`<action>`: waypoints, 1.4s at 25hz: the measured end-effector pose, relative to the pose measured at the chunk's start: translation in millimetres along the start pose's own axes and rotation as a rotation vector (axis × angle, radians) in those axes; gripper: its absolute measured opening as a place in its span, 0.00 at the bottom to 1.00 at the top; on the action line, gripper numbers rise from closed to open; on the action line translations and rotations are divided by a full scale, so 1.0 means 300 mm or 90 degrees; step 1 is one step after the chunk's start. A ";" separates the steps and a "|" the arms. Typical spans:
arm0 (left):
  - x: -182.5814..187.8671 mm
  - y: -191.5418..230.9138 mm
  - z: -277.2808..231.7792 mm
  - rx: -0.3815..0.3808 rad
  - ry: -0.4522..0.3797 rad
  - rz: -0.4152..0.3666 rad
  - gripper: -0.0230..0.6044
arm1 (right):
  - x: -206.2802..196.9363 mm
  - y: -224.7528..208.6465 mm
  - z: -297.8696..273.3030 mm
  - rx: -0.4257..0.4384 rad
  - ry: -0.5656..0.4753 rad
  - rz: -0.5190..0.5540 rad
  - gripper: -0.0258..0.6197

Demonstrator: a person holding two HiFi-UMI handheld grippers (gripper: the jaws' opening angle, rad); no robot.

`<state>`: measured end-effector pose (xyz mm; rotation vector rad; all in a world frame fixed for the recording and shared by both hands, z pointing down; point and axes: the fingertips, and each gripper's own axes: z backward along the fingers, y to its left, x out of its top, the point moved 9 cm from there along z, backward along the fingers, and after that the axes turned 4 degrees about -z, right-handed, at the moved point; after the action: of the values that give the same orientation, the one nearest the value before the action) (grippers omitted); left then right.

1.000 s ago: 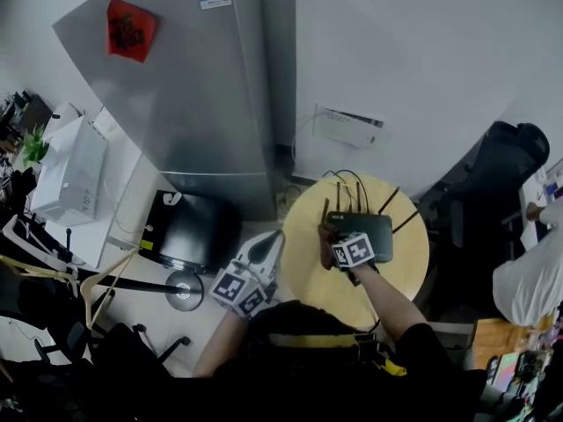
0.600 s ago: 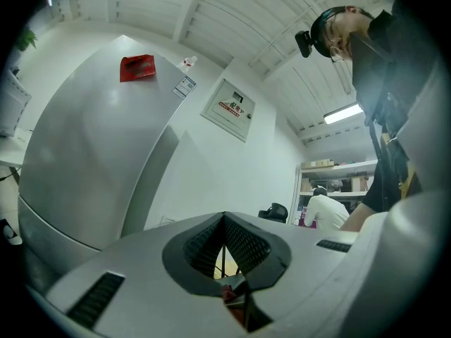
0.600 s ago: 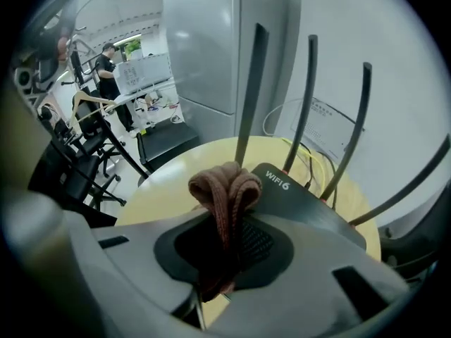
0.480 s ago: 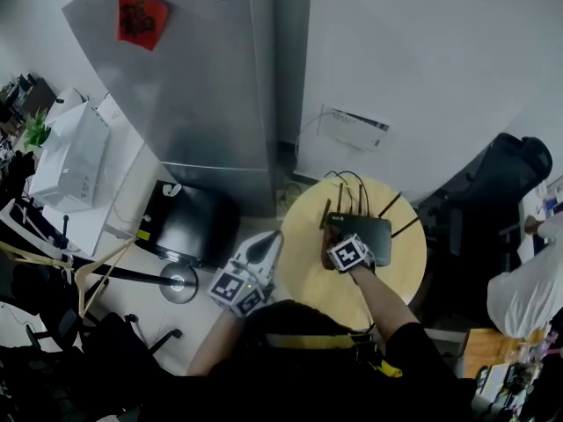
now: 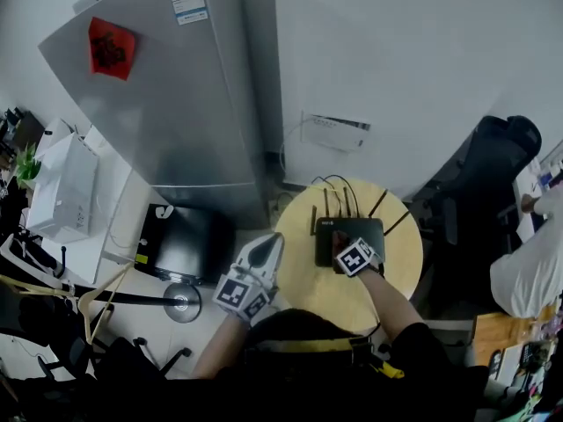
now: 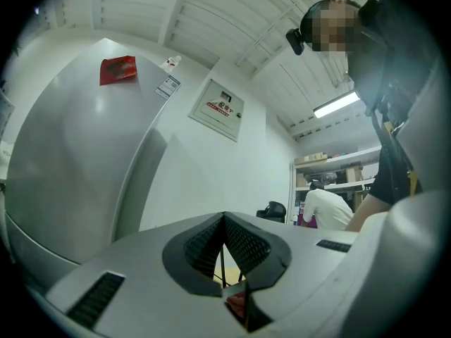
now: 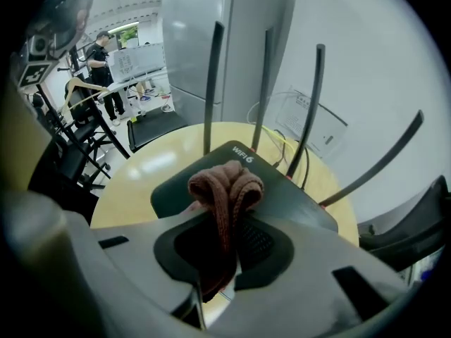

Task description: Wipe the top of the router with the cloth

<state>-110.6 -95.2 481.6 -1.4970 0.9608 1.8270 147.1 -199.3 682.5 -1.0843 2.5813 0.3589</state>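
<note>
Even ceiling light, fisheye edges, blurred near foreground

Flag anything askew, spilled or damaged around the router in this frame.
Nothing stands out. The flat black router sits level on the round wooden table, its four antennas raised and fanned. The right gripper is shut on the bunched reddish-brown cloth resting on the router's top; the left gripper hangs shut beside the table.

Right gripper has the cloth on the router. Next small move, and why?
Probably slide the right gripper forward toward the antennas, keeping the cloth pressed down. Its fingers are shut on the bunched cloth, which sits on the near part of the router; the dark top beyond it lies uncovered.
</note>
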 end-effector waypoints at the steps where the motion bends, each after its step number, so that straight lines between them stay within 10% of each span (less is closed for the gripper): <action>1: 0.000 -0.008 -0.012 -0.007 -0.004 0.003 0.03 | -0.014 -0.012 -0.003 0.000 0.000 -0.009 0.13; 35: -0.075 -0.157 -0.071 -0.082 0.040 0.040 0.03 | -0.341 -0.343 0.127 -0.142 0.093 -0.109 0.13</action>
<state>-56.2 -85.9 493.6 -1.6275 0.9445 1.9287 296.8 -190.0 675.7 -1.4482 2.5931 0.5538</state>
